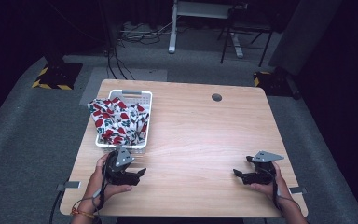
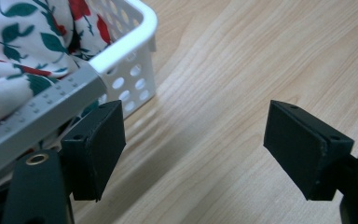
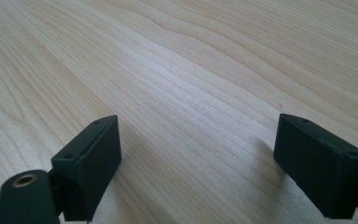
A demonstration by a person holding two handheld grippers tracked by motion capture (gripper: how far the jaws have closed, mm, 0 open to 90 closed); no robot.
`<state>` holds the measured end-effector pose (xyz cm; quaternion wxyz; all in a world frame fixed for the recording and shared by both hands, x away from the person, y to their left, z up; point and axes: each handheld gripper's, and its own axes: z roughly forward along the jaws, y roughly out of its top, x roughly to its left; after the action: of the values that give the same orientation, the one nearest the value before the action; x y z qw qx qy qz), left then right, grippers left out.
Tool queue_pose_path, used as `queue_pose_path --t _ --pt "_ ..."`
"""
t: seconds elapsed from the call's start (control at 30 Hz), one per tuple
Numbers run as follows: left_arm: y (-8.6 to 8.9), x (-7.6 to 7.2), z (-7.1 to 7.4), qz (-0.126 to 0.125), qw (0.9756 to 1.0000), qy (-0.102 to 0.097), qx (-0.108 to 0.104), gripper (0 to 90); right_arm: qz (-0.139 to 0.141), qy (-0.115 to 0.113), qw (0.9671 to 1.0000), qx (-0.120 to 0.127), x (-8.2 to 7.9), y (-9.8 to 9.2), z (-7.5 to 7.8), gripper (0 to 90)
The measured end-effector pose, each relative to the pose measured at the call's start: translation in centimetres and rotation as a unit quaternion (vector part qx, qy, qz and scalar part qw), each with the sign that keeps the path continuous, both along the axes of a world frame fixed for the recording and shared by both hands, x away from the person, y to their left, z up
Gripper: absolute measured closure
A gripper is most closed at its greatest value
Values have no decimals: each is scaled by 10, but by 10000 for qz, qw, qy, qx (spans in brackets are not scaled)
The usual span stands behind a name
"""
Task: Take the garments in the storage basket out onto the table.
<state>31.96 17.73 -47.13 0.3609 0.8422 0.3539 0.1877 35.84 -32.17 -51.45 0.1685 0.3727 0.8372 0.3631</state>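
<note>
A white perforated basket (image 1: 142, 99) stands at the table's left side, holding a crumpled white cloth (image 1: 116, 120) printed with red flowers and green leaves; part of the cloth hangs over the basket's left rim. My left gripper (image 1: 141, 173) rests on the table just in front of the basket, open, with nothing between its jaws. In the left gripper view the basket (image 2: 130, 56) and cloth (image 2: 23, 51) lie close at the upper left of my left gripper (image 2: 193, 149). My right gripper (image 1: 237, 174) sits low over the table's front right, open and empty, with bare wood between the jaws in the right gripper view (image 3: 198, 163).
The wooden table (image 1: 200, 135) has a round cable hole (image 1: 216, 97) near its back edge. Beyond the table are grey carpet, a desk frame, cables and yellow-black striped floor markers (image 1: 51, 81). Small metal brackets stick out at the table's front corners.
</note>
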Motion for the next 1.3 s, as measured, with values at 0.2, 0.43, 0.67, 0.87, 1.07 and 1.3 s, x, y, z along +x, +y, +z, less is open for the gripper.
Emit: queue_pose_path --t 0.2,0.43,0.67,0.87,1.07,1.3 --pt "4 2 9 43 9999 -96 13 208 -14 2 10000 1 0 0 0 151" --pt "6 8 22 65 9997 -233 37 210 -22 3 10000 1 0 0 0 151" --pt "11 23 34 143 9995 -270 103 211 -29 3 10000 1 0 0 0 151" --pt "13 34 37 222 9992 -261 208 212 -29 3 10000 1 0 0 0 151" --pt "14 48 39 305 9988 -219 328 211 -28 3 10000 1 0 0 0 151" --pt "17 60 42 401 9981 -186 419 211 -29 3 10000 2 0 0 0 151"
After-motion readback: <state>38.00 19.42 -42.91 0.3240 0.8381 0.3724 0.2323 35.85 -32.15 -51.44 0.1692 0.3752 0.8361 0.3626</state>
